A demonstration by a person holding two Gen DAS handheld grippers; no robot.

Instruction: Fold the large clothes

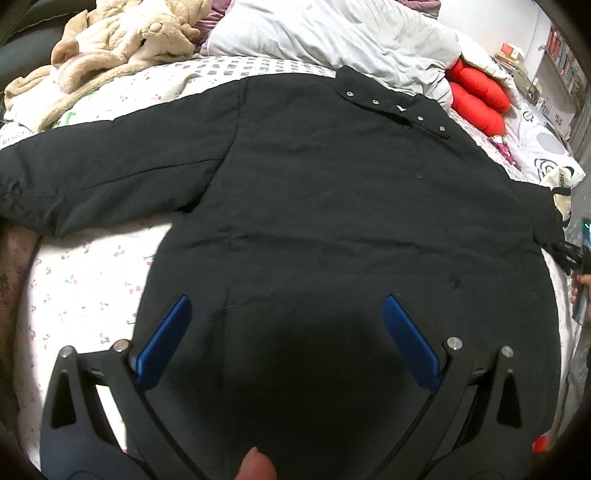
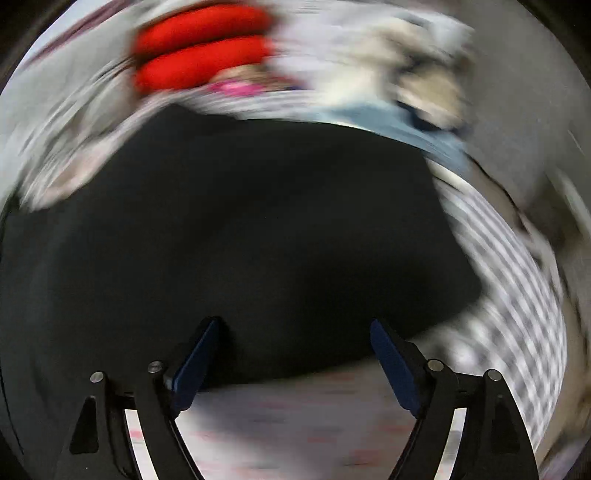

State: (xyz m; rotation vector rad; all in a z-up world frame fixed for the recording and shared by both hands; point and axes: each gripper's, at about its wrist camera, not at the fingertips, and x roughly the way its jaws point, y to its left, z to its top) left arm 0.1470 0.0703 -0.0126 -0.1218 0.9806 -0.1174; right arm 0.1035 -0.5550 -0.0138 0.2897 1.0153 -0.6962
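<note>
**Black jacket lies flat on the bed, both grippers open above it**

You have the black jacket [image 1: 332, 192] spread out flat on the bed [image 1: 85, 280], front side up, with its snap collar at the far end and one sleeve [image 1: 103, 173] stretched out to the side. It lies flat like this so that you can fold it neatly, I think.

Your left gripper [image 1: 286, 306] points down over the near part of the jacket. Its two blue pads [image 1: 410, 343] stand wide apart. Nothing is between them, and they do not pinch the cloth. Your fingertip [image 1: 256, 463] shows at the bottom edge.

Your right gripper [image 2: 291, 328] is over the jacket's near edge [image 2: 295, 363], where the black cloth meets the bed sheet. This picture is very blurry. Its pads are wide apart too, and they hold nothing. Whether they touch the cloth, you cannot tell.

The red cushion [image 1: 476, 96], the beige plush toy [image 1: 122, 40] and the pale quilt [image 1: 332, 33] sit at the far end, away from the jacket's body.
</note>
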